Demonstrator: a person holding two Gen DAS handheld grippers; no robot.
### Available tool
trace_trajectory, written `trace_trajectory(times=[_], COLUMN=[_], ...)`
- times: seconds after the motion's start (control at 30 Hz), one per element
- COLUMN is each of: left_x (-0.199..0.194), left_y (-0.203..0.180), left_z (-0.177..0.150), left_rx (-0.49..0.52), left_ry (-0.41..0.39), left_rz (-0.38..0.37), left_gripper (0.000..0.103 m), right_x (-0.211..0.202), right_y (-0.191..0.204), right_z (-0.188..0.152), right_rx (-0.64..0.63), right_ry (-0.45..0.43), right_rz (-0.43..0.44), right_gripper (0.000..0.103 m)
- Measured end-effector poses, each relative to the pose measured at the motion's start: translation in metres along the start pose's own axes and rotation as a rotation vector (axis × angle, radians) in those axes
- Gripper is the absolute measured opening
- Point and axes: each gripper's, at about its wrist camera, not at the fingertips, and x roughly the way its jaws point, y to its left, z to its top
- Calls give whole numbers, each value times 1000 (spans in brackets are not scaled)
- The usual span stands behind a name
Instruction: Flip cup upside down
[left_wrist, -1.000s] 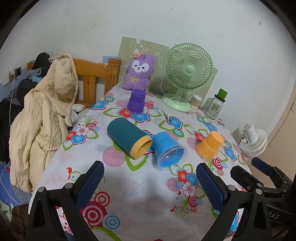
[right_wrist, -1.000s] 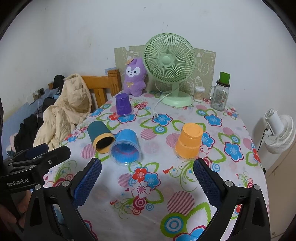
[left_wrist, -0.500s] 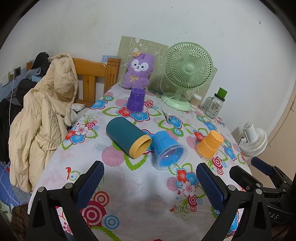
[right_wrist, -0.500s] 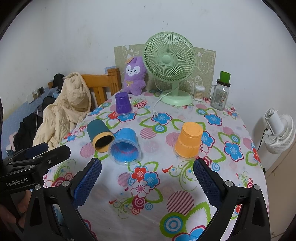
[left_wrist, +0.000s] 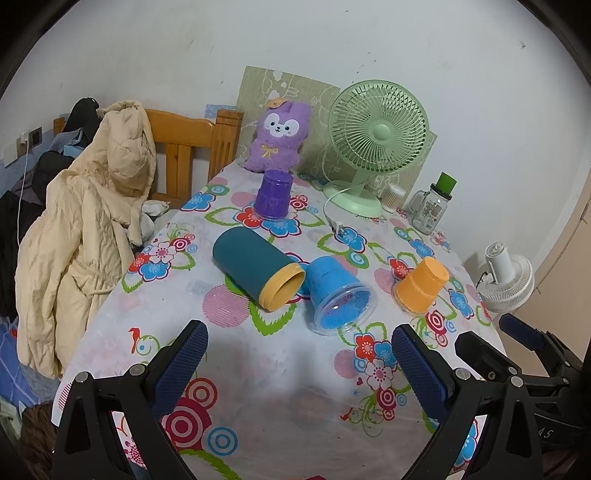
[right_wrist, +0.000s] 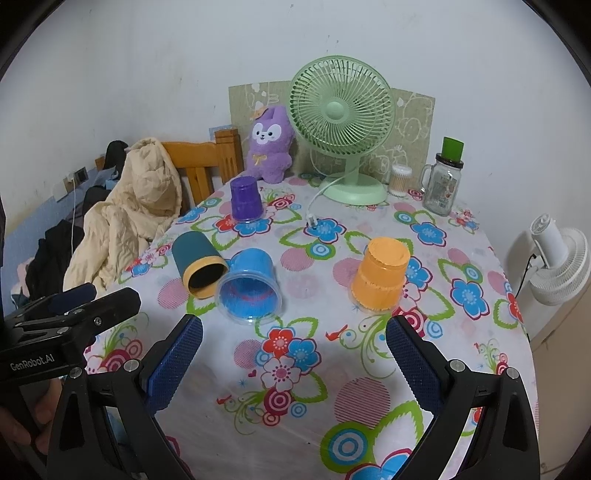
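At the near edge of the table (right_wrist: 480, 369), the left gripper (left_wrist: 299, 363) and the right gripper (right_wrist: 294, 356) both hover with fingers spread wide and nothing between them; a bare stretch of flowered tablecloth separates each from the cups. The blue cup (right_wrist: 251, 286) lies on its side near the table centre, mouth toward the grippers, with a clear rim around the opening. It touches a teal cup (right_wrist: 197, 264) with a yellow rim, also on its side, just to its left. An orange cup (right_wrist: 380, 278) stands mouth-down well apart to the right, and a purple cup (right_wrist: 245, 199) stands mouth-down farther back. Along the far edge, against the white wall, stand a purple plush toy (right_wrist: 269, 146), a green desk fan (right_wrist: 341, 122) and a glass jar (right_wrist: 443, 182) with a green lid. A wooden chair (left_wrist: 192, 147) draped with a beige coat (left_wrist: 85, 229) stands at the left side; a white fan (right_wrist: 557, 258) stands beyond the right edge.
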Motion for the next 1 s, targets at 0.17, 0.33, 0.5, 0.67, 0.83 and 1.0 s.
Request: trace_trajectory(times=[0.17, 0.33, 0.5, 0.67, 0.83, 1.0], left_x=[4, 10, 23, 37, 50, 62], left_y=[4, 4, 8, 16, 23, 28], left_z=[-1, 1, 1, 4, 16, 31], left_rx=[-10, -16, -25, -43, -46, -33], left_ry=[14, 34, 61, 90, 98, 89], left_rz=[-1, -2, 0, 9, 24, 46], left_gripper=[101, 101, 101, 101, 101, 101], right_x=[5, 15, 33, 50, 71, 105], right_y=[1, 2, 1, 1, 9, 18], right_z=[1, 2, 5, 18, 44, 67], right_rx=[-6, -7, -10, -34, -86, -120], right_ry=[12, 34, 66, 80, 75, 134], right_rz=[-4, -6, -5, 0, 15, 79], right_gripper=[101, 101, 101, 101, 101, 101])
